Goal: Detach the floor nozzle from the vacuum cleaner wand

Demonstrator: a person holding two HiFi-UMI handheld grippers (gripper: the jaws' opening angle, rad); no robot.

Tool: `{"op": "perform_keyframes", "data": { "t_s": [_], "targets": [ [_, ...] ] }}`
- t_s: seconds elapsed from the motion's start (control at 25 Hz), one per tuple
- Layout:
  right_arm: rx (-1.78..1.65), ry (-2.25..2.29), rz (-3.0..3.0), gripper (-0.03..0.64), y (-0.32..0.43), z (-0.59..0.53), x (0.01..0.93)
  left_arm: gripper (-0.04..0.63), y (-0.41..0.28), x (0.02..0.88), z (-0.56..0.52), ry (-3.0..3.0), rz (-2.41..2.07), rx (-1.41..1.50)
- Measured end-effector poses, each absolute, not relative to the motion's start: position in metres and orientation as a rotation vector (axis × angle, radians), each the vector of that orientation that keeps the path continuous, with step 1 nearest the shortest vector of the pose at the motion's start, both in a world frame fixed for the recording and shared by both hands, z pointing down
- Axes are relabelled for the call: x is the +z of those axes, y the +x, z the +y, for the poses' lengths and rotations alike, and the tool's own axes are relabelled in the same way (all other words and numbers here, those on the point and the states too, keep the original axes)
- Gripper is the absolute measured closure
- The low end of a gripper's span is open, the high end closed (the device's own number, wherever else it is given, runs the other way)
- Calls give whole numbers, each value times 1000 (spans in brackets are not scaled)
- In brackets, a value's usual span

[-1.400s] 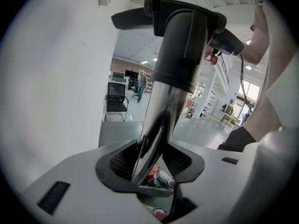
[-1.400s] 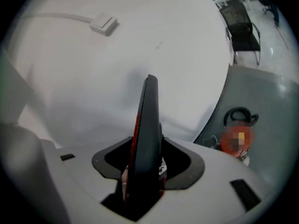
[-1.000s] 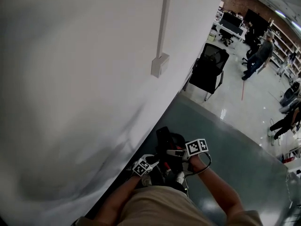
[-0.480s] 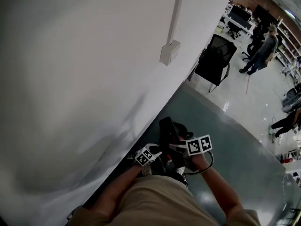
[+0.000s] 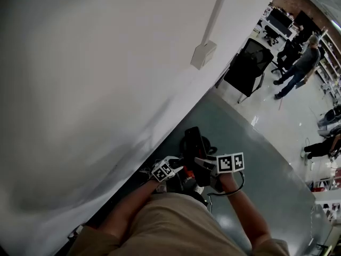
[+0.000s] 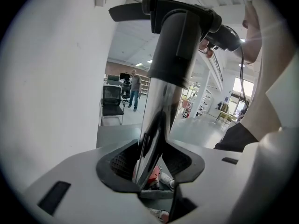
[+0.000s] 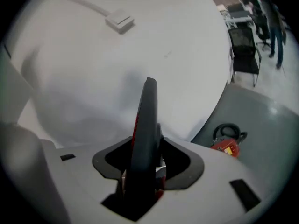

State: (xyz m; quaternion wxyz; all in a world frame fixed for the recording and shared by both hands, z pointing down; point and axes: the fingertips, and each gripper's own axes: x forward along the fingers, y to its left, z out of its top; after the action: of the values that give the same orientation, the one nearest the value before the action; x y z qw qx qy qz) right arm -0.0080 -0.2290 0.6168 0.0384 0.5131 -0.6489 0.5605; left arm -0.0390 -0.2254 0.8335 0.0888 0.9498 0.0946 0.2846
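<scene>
A shiny chrome wand (image 6: 156,120) stands up between the jaws of my left gripper (image 6: 152,164), which is shut on it. Its black collar (image 6: 175,45) joins the black floor nozzle (image 6: 140,10) at the top of the left gripper view. In the right gripper view the nozzle (image 7: 145,125) is a thin black slab with red trim, seen edge-on. My right gripper (image 7: 145,164) is closing on it, and its pads press on both sides. In the head view both grippers, left (image 5: 169,169) and right (image 5: 206,165), sit close together by the wall, with the nozzle (image 5: 193,140) poking out beyond them.
A white wall (image 5: 96,79) with a cable box (image 5: 203,55) runs along the left. A red and black coiled item (image 7: 227,141) lies on the grey floor near the wall. A black chair (image 5: 248,65) and people (image 5: 301,68) stand farther off.
The head view has swung, so the wall box and chair sit higher and further right. Both grippers keep their holds near the same spot; the right one has rolled slightly.
</scene>
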Motion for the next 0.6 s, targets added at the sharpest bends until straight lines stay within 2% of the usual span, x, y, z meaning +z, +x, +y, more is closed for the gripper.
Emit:
{"op": "perform_keyframes", "data": {
  "t_s": [0.08, 0.28, 0.48, 0.6],
  "targets": [
    [1682, 1552, -1984, 413, -6, -230, 617, 428, -38, 833, -226, 2829, 286, 843],
    [2121, 1600, -1999, 416, 26, -224, 633, 430, -33, 832, -223, 2862, 314, 828],
    [1748, 1595, -1993, 417, 13, -229, 618, 431, -27, 834, -227, 2883, 303, 820],
    [1848, 1578, -2007, 417, 20, -230, 622, 433, -27, 833, -227, 2892, 296, 816]
  ]
}}
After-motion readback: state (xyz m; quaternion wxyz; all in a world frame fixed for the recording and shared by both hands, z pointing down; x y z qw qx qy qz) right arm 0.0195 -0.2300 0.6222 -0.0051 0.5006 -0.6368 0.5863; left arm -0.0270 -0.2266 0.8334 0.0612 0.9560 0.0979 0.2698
